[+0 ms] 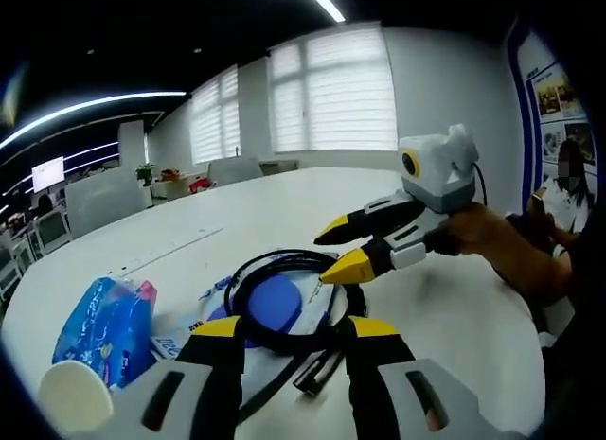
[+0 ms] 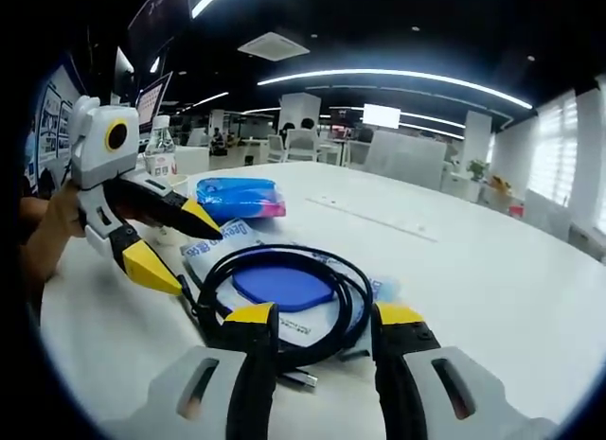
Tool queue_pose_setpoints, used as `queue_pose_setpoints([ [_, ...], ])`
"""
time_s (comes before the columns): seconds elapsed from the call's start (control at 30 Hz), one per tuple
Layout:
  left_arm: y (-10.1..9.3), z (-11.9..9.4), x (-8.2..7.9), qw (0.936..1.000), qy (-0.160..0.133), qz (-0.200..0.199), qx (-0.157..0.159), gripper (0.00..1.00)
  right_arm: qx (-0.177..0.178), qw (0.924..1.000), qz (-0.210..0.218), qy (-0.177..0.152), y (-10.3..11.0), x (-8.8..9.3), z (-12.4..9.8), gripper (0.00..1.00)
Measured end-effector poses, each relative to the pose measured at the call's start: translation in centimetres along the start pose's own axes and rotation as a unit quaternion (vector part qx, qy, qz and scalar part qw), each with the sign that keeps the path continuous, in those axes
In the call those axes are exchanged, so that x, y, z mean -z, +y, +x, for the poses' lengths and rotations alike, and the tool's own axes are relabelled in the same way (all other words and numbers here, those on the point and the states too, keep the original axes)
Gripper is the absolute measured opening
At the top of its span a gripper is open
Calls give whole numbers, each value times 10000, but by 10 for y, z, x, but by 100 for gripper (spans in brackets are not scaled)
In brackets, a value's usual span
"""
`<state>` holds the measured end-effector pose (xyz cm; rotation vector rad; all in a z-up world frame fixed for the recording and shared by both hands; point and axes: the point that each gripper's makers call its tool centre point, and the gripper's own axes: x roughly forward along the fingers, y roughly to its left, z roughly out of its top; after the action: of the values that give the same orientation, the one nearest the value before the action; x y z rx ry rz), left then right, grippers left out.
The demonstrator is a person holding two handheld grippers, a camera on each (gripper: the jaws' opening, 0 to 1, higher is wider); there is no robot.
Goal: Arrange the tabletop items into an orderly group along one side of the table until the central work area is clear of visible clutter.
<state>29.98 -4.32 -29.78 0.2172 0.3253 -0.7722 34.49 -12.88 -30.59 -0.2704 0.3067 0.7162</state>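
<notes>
Two handheld grippers face each other over a small heap of clutter on a round white table in an open-plan office. In the left gripper view, the left gripper hangs low with its yellow-tipped fingers spread apart and holding nothing, just short of a coiled black cable that rings a blue disc. Both lie on a white plastic packet with blue print. A blue and pink tissue pack sits to the left of the coil, with a white rounded object near the frame's lower edge. Across the coil, the right gripper, gripped by a person's hand, points at the cable with its fingers parted and empty, the lower tip close above the coil's far edge. In the right gripper view, the same cable lies just ahead of the open fingers, the tissue pack beyond it, and a clear water bottle stands behind the left gripper at the table's far side.
</notes>
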Motion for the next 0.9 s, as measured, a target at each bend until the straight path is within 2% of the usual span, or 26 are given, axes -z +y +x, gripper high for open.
queue_pose_setpoints([
  [0.4,10,2,5,9991,105,-418,-56,41,24,10000,-73,12,1,-2,2,35],
  [0.6,0,2,6,9986,77,-516,-10,40,51,10000,-59,14,0,-1,2,35],
  [0.9,1,3,9,9969,60,-775,-95,39,87,9999,-54,-24,-1,-1,0,34],
])
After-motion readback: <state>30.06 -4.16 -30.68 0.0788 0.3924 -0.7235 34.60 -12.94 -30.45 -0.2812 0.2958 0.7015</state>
